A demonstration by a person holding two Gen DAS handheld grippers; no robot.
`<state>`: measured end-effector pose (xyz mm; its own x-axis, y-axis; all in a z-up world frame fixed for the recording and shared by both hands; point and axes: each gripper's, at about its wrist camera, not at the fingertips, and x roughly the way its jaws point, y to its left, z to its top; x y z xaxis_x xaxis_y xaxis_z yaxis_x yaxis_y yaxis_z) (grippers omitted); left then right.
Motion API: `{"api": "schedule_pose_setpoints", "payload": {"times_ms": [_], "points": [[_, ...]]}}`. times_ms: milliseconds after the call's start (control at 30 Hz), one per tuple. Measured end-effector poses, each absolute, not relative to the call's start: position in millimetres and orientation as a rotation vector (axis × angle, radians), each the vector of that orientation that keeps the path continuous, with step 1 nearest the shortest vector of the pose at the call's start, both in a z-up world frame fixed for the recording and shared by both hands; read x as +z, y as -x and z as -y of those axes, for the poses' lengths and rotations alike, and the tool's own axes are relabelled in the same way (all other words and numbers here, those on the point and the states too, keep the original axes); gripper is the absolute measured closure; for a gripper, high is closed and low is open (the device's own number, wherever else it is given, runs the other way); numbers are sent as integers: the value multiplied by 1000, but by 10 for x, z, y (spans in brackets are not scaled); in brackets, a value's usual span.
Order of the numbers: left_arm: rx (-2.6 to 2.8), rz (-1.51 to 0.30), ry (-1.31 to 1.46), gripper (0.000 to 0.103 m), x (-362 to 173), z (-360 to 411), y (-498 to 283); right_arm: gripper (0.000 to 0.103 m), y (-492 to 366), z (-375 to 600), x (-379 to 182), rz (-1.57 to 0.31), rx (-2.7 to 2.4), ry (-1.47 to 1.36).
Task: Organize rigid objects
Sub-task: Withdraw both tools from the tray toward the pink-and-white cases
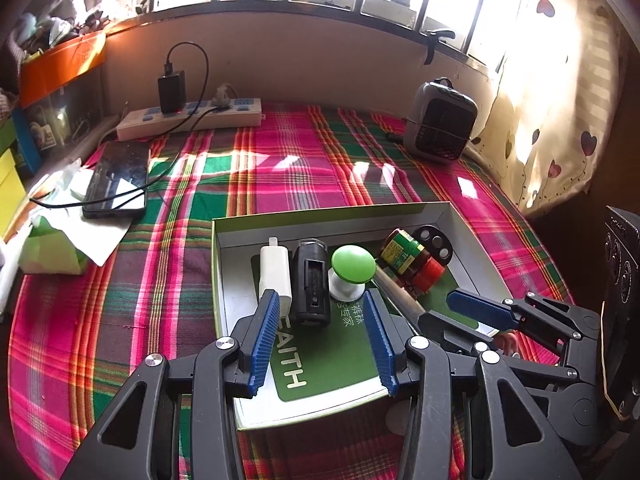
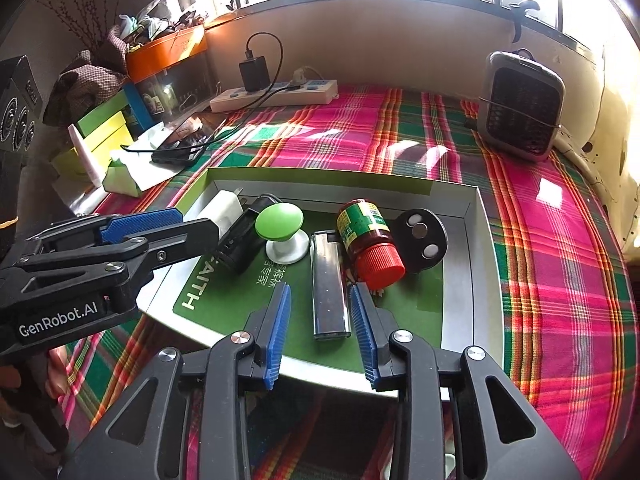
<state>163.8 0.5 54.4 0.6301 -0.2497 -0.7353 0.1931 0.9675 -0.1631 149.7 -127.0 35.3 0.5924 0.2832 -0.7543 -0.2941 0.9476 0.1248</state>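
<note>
shallow white cardboard tray with green floor (image 2: 476,216) on pink and green plaid cloth (image 2: 560,260), holding white plug adapter (image 1: 275,270), black block (image 1: 311,282), green-capped white knob (image 2: 280,224), silver lighter (image 2: 329,284), red-capped brown bottle (image 2: 370,236), black round disc (image 2: 422,240). left gripper (image 1: 322,338) spread over tray, empty. right gripper (image 2: 320,328) spread astride lighter, pads apart from it.

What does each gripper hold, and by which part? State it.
Nothing is held. The left gripper is open over the box; the right gripper is open astride the lighter, not clamping it.
</note>
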Motion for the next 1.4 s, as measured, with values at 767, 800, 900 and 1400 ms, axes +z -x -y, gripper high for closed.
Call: {"api": "schedule_pose_setpoints", "payload": {"times_ms": [767,800,900,1400], "points": [[-361,-827,78,60,588,311,-1048,69,-872,1891,526,-827,233,-68],[-369,-829,78,60,576,331,-1026,69,-845,1930,517,-829,226,-73],[-392,-834,79,60,550,393,-969,69,-765,2051,488,-831,196,-80],[-428,-858,68,60,469,543,-825,64,-696,2154,299,-865,183,-103]]}}
